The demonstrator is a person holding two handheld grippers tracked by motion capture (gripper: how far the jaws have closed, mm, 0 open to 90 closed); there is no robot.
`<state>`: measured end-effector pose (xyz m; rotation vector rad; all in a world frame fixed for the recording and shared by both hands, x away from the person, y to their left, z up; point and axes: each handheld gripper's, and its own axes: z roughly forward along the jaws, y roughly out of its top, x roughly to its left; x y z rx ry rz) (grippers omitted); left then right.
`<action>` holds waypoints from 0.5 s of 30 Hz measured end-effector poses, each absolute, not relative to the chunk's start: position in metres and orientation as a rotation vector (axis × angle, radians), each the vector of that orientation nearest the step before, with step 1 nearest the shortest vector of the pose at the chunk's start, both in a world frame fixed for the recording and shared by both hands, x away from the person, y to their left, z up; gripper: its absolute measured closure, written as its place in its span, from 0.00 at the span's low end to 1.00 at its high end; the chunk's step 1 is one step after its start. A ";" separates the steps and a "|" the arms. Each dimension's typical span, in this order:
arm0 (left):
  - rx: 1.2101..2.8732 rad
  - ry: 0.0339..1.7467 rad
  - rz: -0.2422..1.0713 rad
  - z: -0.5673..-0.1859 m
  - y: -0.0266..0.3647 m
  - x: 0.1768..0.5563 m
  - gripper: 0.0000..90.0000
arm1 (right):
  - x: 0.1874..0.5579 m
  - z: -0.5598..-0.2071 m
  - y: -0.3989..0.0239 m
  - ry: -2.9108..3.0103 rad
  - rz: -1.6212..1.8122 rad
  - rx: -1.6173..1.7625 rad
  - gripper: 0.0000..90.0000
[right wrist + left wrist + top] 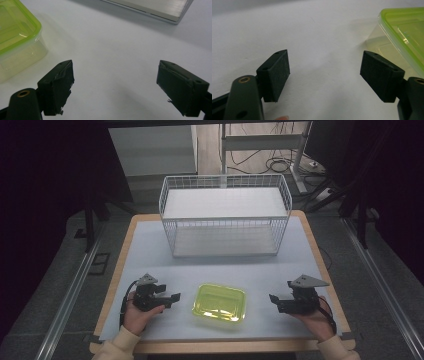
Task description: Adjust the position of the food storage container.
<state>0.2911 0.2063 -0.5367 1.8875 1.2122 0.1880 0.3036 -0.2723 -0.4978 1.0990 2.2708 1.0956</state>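
A clear box with a lime-green lid [219, 302] lies flat on the white table cover near the front edge. My left gripper [171, 299] rests just left of it, open, jaws pointing at the box with nothing between them. In the left gripper view [325, 75] the green-lidded box [402, 35] sits at the upper right, beside the right-hand jaw. On the other side of the box my right gripper [274, 301] stands open and apart from it. The right gripper view [115, 87] shows the box [17, 42] at the upper left.
A white wire basket [225, 215] stands at the back middle of the table; its base edge [155, 10] shows in the right gripper view. The wooden table edge [320, 255] frames the white cover. Metal rails run along both sides on the floor.
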 end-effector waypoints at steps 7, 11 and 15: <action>1.890 1.218 0.200 -0.537 0.205 0.291 0.26 | 0.301 -0.498 -0.277 2.271 1.123 1.108 0.15; 1.898 1.203 0.216 -0.536 0.205 0.288 0.26 | 0.301 -0.495 -0.274 2.277 1.136 1.095 0.15; 1.886 1.204 0.213 -0.536 0.206 0.287 0.26 | 0.301 -0.494 -0.269 2.290 1.153 1.121 0.18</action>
